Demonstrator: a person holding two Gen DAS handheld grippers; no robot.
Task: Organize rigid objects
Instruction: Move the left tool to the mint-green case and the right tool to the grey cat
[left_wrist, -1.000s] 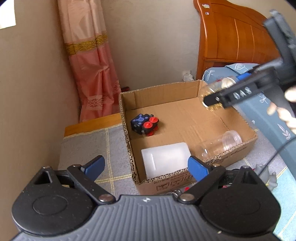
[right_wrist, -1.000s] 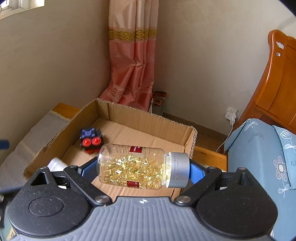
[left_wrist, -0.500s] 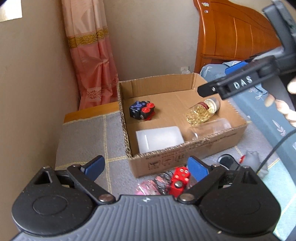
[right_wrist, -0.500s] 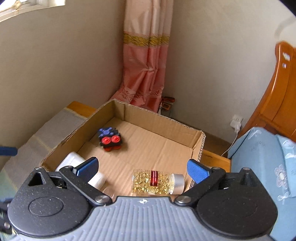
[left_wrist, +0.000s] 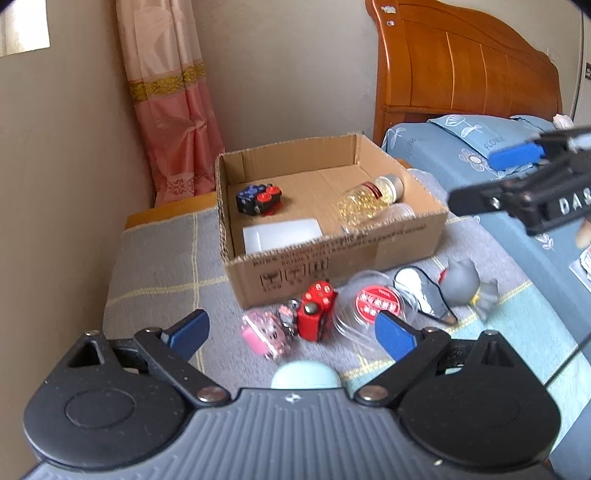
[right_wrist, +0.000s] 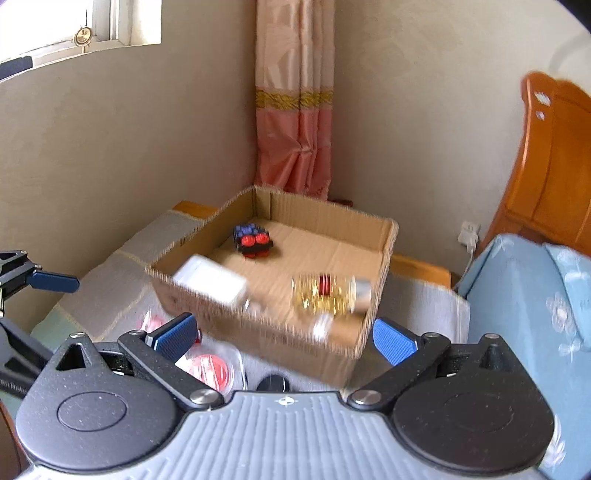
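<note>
Both grippers are spread apart and empty: the left gripper (left_wrist: 291, 334) hangs above the loose items, the right gripper (right_wrist: 282, 334) near the cardboard box (left_wrist: 332, 251). The capsule bottle (left_wrist: 369, 199) lies inside it. The red dice block (left_wrist: 317, 309) (rigid, light, probably slick plastic) sits just before the box; pinch its flat sides.

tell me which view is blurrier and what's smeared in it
Right wrist view: motion blur smears the cardboard box, the white container and the capsule bottle; only the right tool stays crisp. Left wrist view: much sharper, box print readable, slight softness on the pink toy near the left tool.
</note>
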